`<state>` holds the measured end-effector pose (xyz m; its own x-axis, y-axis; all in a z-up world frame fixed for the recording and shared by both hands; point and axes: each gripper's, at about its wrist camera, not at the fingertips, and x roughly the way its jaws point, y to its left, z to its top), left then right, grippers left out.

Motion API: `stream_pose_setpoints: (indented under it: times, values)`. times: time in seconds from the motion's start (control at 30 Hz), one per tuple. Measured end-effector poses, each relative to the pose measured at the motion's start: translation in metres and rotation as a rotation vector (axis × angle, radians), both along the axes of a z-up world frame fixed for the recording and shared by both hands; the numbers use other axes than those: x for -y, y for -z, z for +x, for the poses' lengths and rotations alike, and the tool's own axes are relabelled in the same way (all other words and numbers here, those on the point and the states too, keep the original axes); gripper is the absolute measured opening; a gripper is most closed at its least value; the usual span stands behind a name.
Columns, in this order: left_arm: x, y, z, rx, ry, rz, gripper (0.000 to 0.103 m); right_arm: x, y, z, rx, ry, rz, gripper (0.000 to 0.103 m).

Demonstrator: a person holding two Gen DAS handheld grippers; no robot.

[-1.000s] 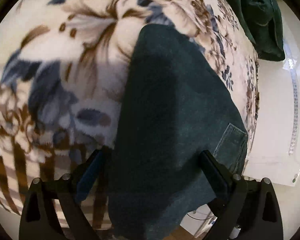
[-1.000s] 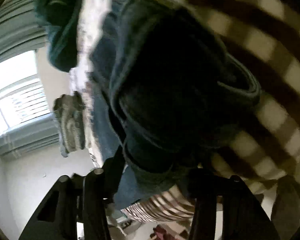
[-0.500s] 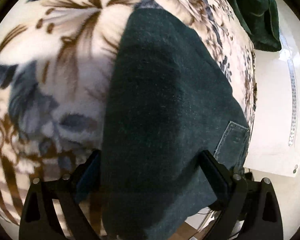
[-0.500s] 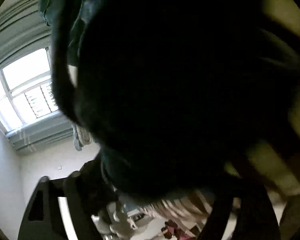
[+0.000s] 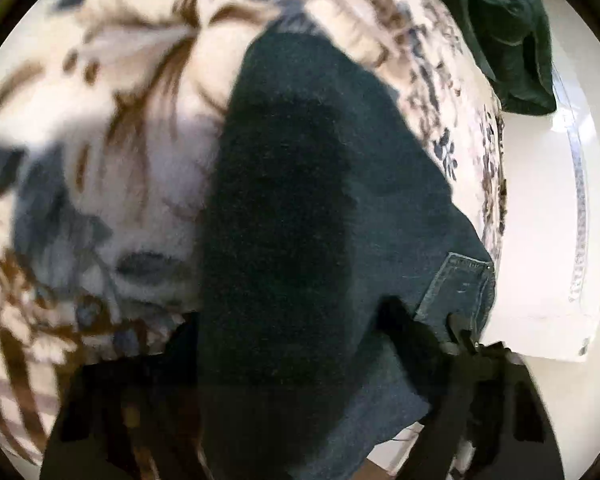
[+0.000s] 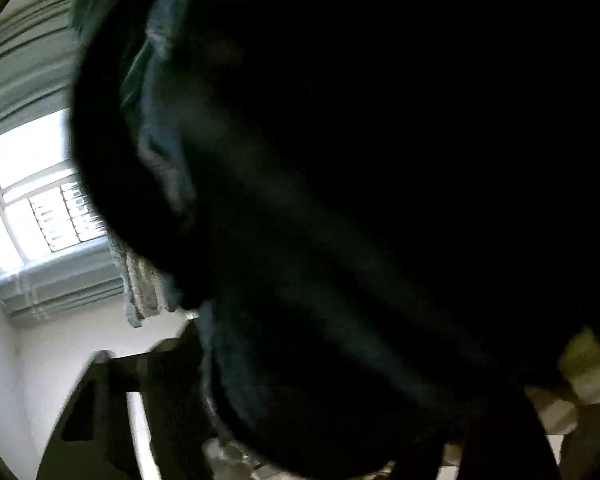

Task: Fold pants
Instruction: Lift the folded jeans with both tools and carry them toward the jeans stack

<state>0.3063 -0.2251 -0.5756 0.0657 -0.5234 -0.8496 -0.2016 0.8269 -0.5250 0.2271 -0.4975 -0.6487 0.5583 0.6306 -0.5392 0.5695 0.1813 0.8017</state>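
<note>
Dark blue denim pants [image 5: 324, 208] lie across a floral blanket [image 5: 112, 128] in the left wrist view, a back pocket [image 5: 460, 292] showing at the lower right. My left gripper [image 5: 296, 352] is open, its fingers standing on either side of the pant cloth. In the right wrist view the pants [image 6: 380, 200] fill almost the whole frame, dark and blurred, hanging close to the lens. My right gripper [image 6: 312, 432] is mostly hidden by the cloth; only its left finger [image 6: 172, 392] shows, so whether it is open or shut cannot be told.
A dark green garment [image 5: 512, 32] lies at the blanket's far right corner. A white surface [image 5: 540, 220] lies to the right of the blanket. A window [image 6: 32, 188] with grey curtains and a folded knit item [image 6: 144, 288] show in the right wrist view.
The right gripper has lifted the pants toward the lens until they cover most of its view. The left view has shifted slightly and blurred; its fingers still straddle the cloth.
</note>
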Motion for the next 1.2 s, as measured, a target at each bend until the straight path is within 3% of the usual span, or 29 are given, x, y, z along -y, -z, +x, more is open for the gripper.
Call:
stream_pose_setpoints:
  times: [0.07, 0.17, 0.43, 0.7, 0.9, 1.1, 1.2]
  values:
    - [-0.002, -0.01, -0.005, 0.045, 0.004, 0.009, 0.038, -0.004, -0.007, -0.002, 0.004, 0.003, -0.023, 0.054]
    - [0.001, -0.029, -0.011, 0.093, 0.015, 0.012, 0.03, -0.013, -0.022, 0.0, 0.01, -0.004, -0.069, 0.049]
    - [0.001, -0.095, -0.019, 0.179, 0.0, -0.033, 0.028, -0.024, -0.097, 0.014, 0.066, -0.035, -0.114, 0.047]
    - [-0.015, -0.202, -0.025, 0.266, -0.019, -0.046, 0.028, -0.048, -0.204, 0.042, 0.147, -0.099, -0.141, 0.047]
    - [-0.051, -0.271, 0.003, 0.315, -0.105, -0.048, 0.028, -0.098, -0.277, 0.1, 0.198, -0.151, -0.143, 0.047]
    - [-0.124, -0.324, 0.067, 0.369, -0.154, -0.043, 0.028, -0.192, -0.33, 0.212, 0.254, -0.191, -0.14, 0.047]
    - [-0.171, -0.338, 0.119, 0.376, -0.168, -0.04, 0.028, -0.243, -0.338, 0.273, 0.265, -0.197, -0.138, 0.047]
